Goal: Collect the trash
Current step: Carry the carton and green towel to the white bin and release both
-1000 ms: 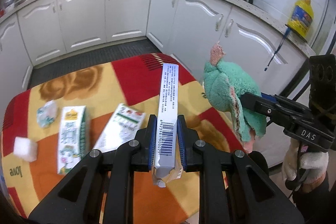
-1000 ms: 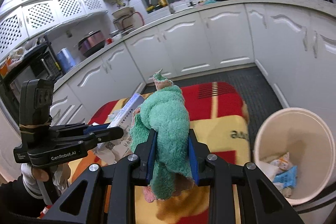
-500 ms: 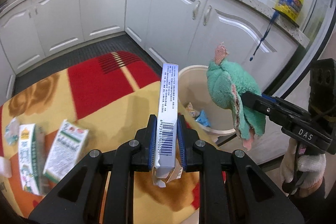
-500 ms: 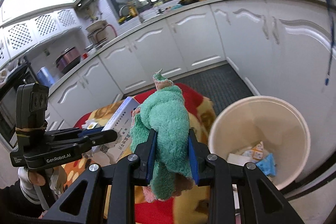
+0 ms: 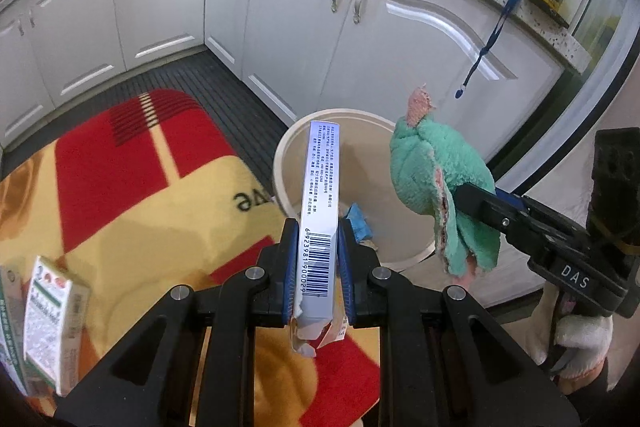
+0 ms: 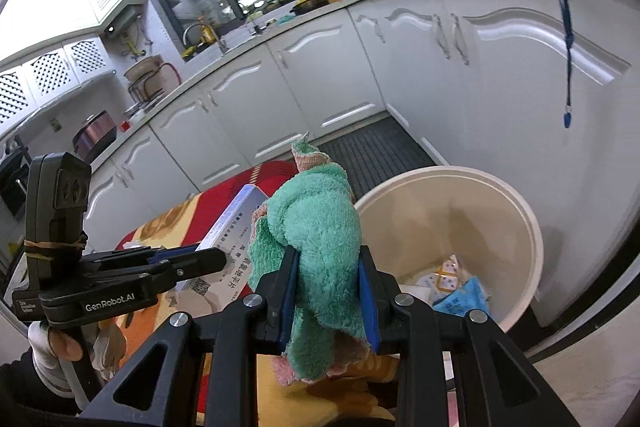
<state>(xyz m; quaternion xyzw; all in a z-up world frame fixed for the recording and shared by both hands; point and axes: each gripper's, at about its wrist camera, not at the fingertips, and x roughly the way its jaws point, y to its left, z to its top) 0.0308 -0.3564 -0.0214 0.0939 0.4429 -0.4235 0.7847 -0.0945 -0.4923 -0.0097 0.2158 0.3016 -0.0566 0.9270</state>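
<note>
Left wrist view: left gripper [image 5: 318, 259] clamped on a slim carton [image 5: 320, 203], long axis running away from the jaws, far end over the near rim of the bin [image 5: 280, 163]. Right gripper [image 6: 328, 291] pinches a green cloth [image 6: 316, 227]; bin lies just ahead and right of it. Judgement: the carton hand is nearer; drop needs a short reach forward.

The bin [image 6: 448, 187] mouth stands open from above; white cabinets [image 5: 400, 39] wall its far side
</note>
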